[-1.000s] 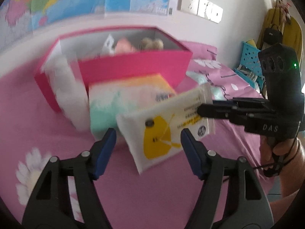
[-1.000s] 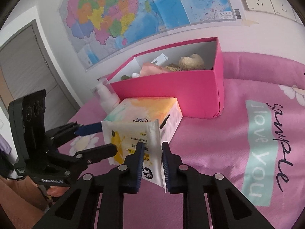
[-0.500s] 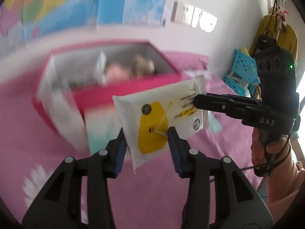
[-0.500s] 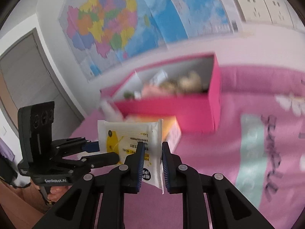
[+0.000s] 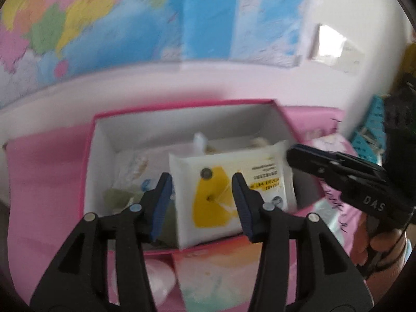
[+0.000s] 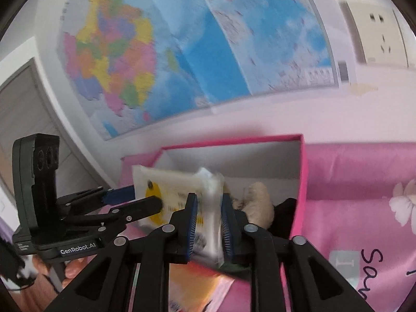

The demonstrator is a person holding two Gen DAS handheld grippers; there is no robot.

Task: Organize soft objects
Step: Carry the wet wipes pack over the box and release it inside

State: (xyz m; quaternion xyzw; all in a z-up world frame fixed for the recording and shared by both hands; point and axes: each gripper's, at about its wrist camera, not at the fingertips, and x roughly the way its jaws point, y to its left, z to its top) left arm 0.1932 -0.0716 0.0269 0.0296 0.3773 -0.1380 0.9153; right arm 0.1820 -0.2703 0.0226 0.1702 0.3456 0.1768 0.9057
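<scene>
A wet-wipes pack hangs over the open pink box on the bed, its end between the opening right gripper, the left gripper parting around it; best lowered flat before release

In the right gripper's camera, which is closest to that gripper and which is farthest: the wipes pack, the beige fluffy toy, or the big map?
1. wipes pack: between the right gripper fingers, which are opening.
2. beige fluffy toy: just beyond, to the right, inside the pink box.
3. map: farthest, up on the wall behind the box.
</scene>
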